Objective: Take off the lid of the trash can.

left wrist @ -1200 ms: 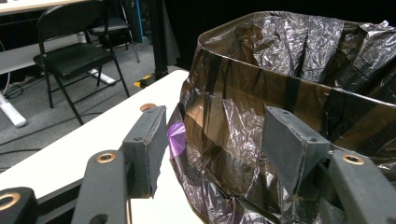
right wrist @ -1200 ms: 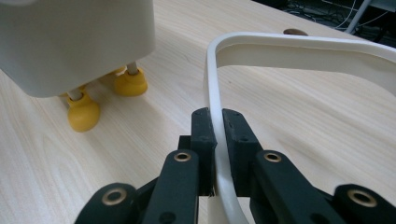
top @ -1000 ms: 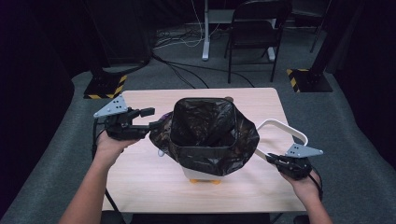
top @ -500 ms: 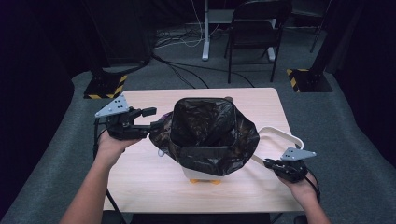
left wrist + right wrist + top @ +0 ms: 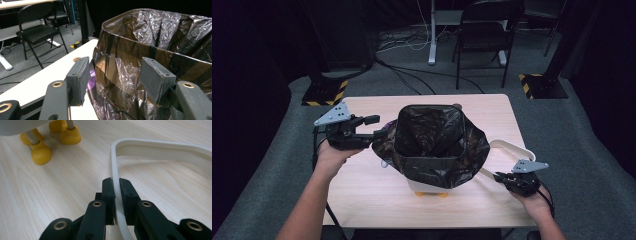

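A bin lined with a crinkled black bag (image 5: pixel 437 155) stands at the middle of the wooden table (image 5: pixel 362 195); its mouth is open and the bag (image 5: pixel 150 32) folds down over the rim. My left gripper (image 5: pixel 377 127) is open at the bag's left side, and in the left gripper view the bag's skirt lies between the jaws of the left gripper (image 5: pixel 115 75). A white ring frame (image 5: pixel 512 146) lies flat on the table to the right of the bin. My right gripper (image 5: pixel 498 176) is shut on the near edge of that ring (image 5: pixel 160 145), the right gripper (image 5: pixel 117 182) pinching its thin rim.
The bin stands on yellow feet (image 5: pixel 40 153), seen under its front (image 5: pixel 432 194). Something purple (image 5: pixel 91 80) peeks out beside the bag's left skirt. Beyond the table stand a folding chair (image 5: pixel 484 30), a desk leg and floor cables.
The right gripper has drawn slightly toward the table's near edge, and the white ring has come with it. The left gripper has barely moved.
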